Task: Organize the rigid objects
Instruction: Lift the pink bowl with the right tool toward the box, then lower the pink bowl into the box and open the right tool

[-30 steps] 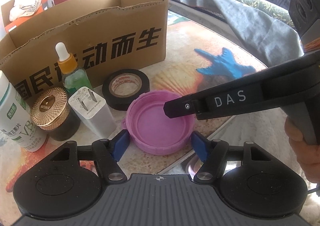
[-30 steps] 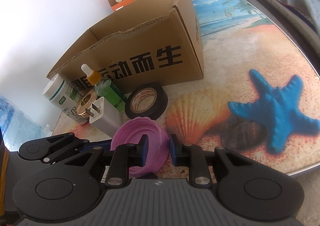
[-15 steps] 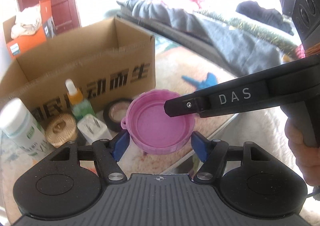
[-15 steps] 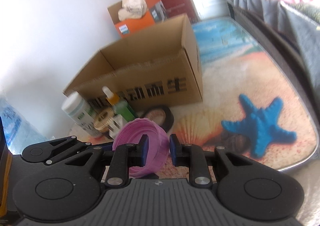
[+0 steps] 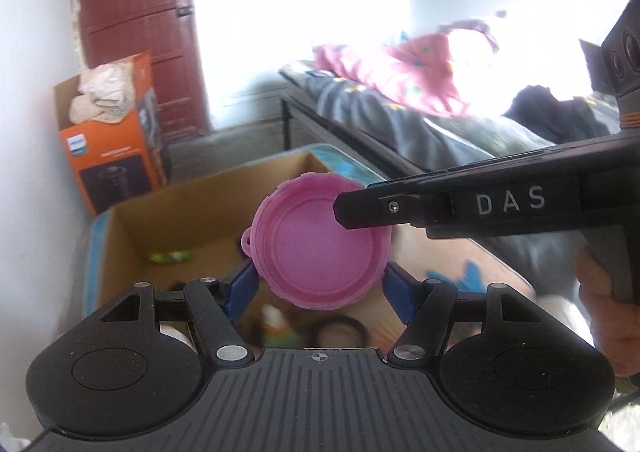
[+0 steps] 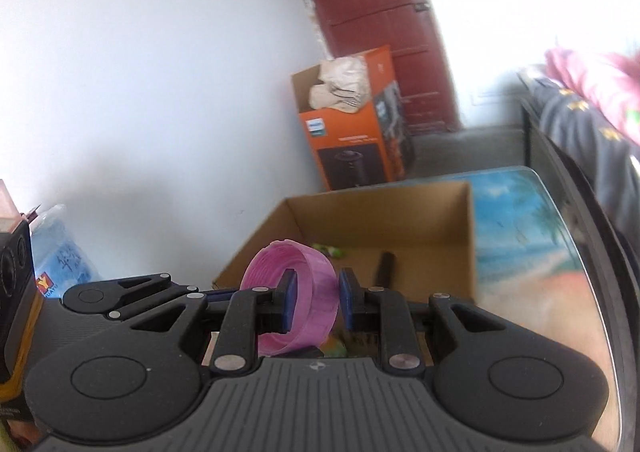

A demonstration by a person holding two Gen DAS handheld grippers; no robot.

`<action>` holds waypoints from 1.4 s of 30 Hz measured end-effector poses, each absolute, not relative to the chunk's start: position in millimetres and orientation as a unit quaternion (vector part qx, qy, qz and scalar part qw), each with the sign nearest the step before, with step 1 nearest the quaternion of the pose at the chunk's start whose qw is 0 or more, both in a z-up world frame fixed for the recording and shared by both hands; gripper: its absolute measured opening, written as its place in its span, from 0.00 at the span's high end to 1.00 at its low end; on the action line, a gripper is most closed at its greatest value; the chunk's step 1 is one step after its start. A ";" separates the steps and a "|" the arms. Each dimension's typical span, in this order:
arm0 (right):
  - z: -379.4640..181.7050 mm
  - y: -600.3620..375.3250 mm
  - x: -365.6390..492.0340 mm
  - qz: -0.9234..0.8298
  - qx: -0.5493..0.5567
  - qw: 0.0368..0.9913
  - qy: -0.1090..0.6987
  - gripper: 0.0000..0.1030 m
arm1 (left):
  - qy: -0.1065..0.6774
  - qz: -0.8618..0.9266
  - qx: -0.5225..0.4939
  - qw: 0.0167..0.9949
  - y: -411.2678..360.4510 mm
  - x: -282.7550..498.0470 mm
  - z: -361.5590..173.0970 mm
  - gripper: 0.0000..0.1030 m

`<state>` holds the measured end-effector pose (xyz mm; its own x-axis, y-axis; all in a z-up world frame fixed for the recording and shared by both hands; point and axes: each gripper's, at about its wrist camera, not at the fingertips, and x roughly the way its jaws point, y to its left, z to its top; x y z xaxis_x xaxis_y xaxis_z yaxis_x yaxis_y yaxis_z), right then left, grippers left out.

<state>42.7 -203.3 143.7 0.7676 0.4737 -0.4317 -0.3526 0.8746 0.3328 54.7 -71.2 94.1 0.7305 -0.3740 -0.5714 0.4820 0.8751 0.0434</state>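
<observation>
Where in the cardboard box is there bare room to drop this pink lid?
Bare floor lies between the dark stick and the cardboard box's right wall. The green item occupies the middle by the back wall. Crowded: the table in front of the box, with a bottle and tape roll.

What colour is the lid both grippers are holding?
Pink. The lid shows best in the left wrist view, open side facing the camera.
</observation>
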 end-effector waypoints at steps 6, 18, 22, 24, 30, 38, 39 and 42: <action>154.7 -155.1 131.8 0.270 0.102 0.904 0.314 0.76 | 0.352 -0.194 0.073 0.913 -33.9 132.0 97.3 0.34; 60.9 -105.5 275.9 0.309 0.162 0.782 0.516 0.76 | 0.521 -0.158 0.015 0.839 2.8 240.1 46.1 0.34; 35.0 -105.3 297.0 0.319 0.186 0.743 0.559 0.76 | 0.550 -0.151 0.026 0.821 3.1 248.7 33.2 0.34; 24.3 -103.2 305.0 0.323 0.190 0.725 0.578 0.76 | 0.555 -0.150 0.051 0.817 0.5 248.6 31.0 0.34; 0.9 -92.8 320.1 0.333 0.193 0.676 0.628 0.76 | 0.572 -0.152 0.101 0.800 -6.4 247.6 28.7 0.32; -24.3 -70.0 330.7 0.334 0.133 0.625 0.692 0.68 | 0.572 -0.168 0.117 0.794 -6.0 236.1 39.9 0.26; -23.5 -67.8 330.1 0.335 0.126 0.626 0.693 0.60 | 0.569 -0.168 0.119 0.796 -6.0 233.7 41.7 0.26; -13.5 -68.6 328.1 0.341 0.115 0.640 0.679 0.41 | 0.547 -0.166 0.133 0.810 -9.1 225.2 47.2 0.25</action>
<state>328.1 -68.6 -13.5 -0.1549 0.5923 -0.7906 -0.2803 0.7411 0.6101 225.2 -9.1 47.2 0.3461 -0.1225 -0.9302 0.4137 0.9098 0.0341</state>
